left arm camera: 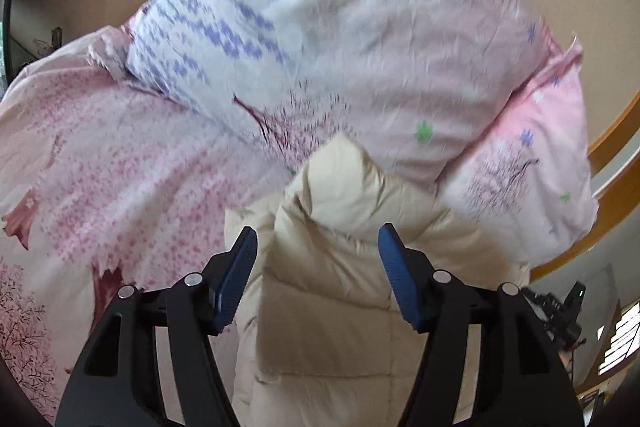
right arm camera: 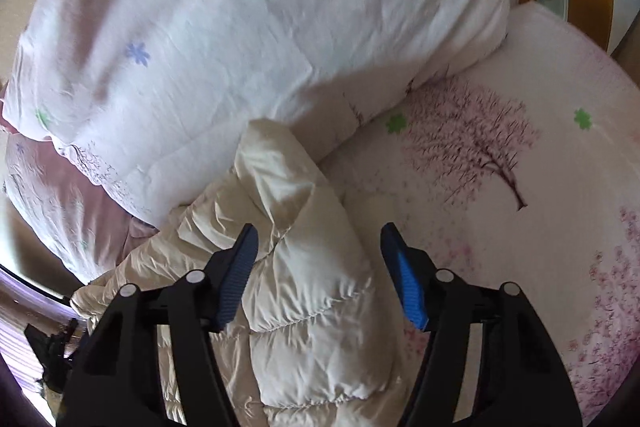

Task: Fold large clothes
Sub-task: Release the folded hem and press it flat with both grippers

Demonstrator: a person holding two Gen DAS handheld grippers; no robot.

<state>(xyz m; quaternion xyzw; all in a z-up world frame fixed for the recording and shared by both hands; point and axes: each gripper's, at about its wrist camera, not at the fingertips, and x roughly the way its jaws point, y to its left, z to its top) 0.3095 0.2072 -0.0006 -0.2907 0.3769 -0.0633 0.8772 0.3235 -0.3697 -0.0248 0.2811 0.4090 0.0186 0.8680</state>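
Left gripper [left arm camera: 318, 247]: jaws apart, blue pads clear of the cloth, nothing grasped. A cream quilted jacket [left arm camera: 340, 267] lies directly below and between them, its puffed fold rising just ahead of the tips. Right gripper [right arm camera: 318, 247]: also released; the same jacket [right arm camera: 304, 267] sits under its left finger, the right finger over the blossom-print sheet [right arm camera: 500, 167]. Beyond, a pale pillow [right arm camera: 240, 27] touches the jacket's far end
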